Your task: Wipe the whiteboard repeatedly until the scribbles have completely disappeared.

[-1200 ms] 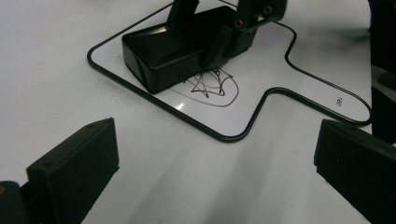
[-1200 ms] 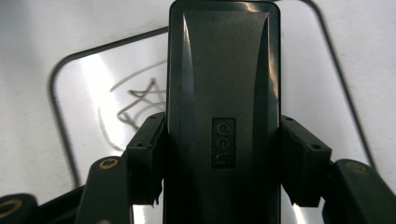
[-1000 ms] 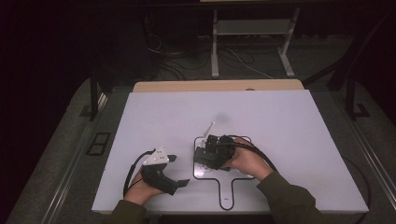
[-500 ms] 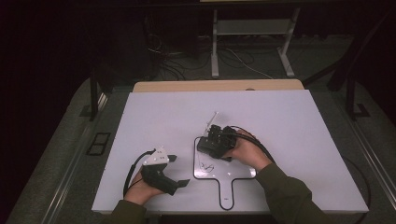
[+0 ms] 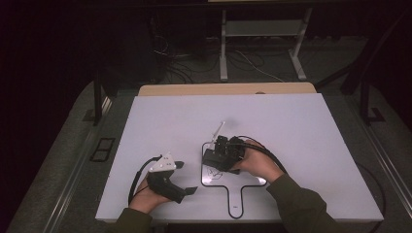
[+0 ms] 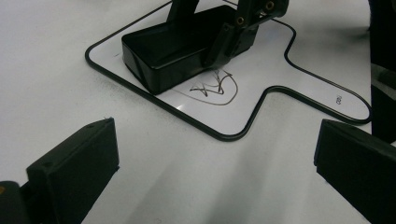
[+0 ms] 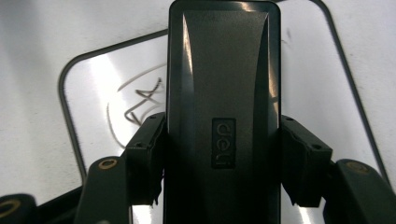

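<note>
My right gripper is clamping a black whiteboard eraser by its long sides, one jaw pressing on each flank, the embossed brand mark facing up between them. I am holding the eraser down against the small paddle-shaped whiteboard, beside a dark scribble ringed by a drawn loop. In the left gripper view the eraser is lying flat on the board's upper part, with the scribble just next to its edge. From the high view, the whiteboard is lying on the white table with its handle pointing toward me, and a white marker is lying just beyond the board. My left gripper is resting on the table to the left, its jaws standing wide apart around nothing.
</note>
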`<action>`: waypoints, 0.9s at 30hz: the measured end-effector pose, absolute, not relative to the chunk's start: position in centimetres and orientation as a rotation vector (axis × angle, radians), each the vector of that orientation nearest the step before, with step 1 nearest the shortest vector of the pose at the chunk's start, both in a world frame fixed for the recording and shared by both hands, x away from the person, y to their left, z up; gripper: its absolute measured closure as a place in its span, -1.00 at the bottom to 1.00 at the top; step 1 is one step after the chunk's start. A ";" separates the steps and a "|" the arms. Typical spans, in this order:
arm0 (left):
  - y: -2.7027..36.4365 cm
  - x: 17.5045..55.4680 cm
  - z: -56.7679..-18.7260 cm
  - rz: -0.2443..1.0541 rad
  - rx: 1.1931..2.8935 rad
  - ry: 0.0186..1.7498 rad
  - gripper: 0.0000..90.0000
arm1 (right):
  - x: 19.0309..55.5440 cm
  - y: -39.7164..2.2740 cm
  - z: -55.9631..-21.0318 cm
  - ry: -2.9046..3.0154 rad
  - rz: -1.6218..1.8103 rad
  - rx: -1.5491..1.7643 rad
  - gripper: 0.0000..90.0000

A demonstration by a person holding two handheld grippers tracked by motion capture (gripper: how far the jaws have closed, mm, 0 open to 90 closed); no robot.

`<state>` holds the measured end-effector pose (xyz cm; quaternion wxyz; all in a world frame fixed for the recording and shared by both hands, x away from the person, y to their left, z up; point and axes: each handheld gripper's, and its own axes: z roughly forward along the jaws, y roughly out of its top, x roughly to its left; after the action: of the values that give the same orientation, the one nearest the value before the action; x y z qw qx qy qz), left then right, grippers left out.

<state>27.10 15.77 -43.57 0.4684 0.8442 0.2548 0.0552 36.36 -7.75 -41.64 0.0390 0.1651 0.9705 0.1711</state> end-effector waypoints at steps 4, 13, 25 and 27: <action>15.8 27.1 -43.6 0.137 2.069 0.624 -1.00 | 36.1 -7.9 -41.6 2.991 0.541 0.497 -0.16; 15.8 27.1 -43.6 0.137 2.066 0.626 -1.00 | 35.2 -7.9 -41.4 2.994 0.543 0.465 -0.14; 15.7 27.1 -43.6 0.135 2.067 0.624 -1.00 | 35.2 -7.6 -41.3 2.944 0.480 0.463 -0.13; 15.7 27.1 -43.6 0.135 2.071 0.623 -1.00 | 35.0 -7.5 -41.3 2.951 0.473 0.458 -0.13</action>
<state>27.10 15.74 -43.58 0.4683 0.8444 0.2541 0.0551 34.99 -7.46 -41.30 0.0590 0.1512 0.9743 0.1562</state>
